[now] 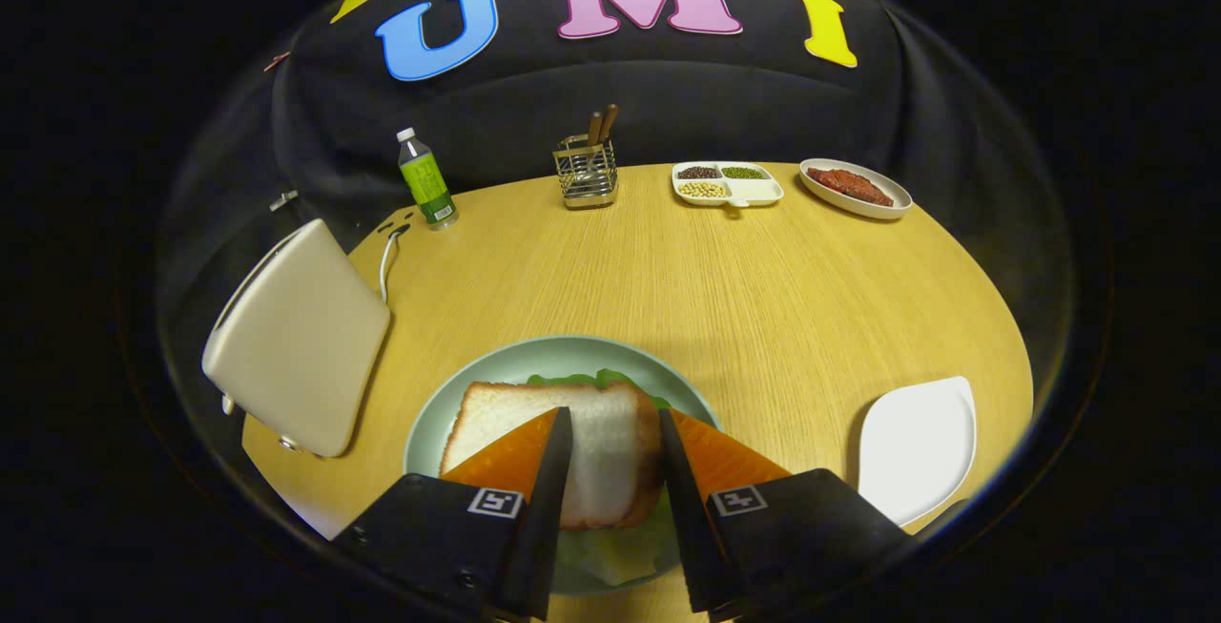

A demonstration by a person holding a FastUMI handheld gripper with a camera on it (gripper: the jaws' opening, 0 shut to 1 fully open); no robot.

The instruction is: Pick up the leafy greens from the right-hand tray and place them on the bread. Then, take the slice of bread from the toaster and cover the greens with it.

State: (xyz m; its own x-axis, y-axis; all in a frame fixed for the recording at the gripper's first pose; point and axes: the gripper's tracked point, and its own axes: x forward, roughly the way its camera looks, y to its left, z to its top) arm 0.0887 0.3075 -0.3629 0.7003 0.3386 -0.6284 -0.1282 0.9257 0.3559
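The gripper (615,427) hangs with its fingers parted and gripping nothing, straddling the bread (610,451) that covers the greens (591,379) on the plate (434,427) (probably just released).

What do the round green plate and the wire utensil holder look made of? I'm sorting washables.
The round pale-green plate under the claw, which stands open, looks like glazed ceramic, perhaps melamine: smooth with a soft sheen. The wire utensil holder looks like shiny metal: thin bright rods.
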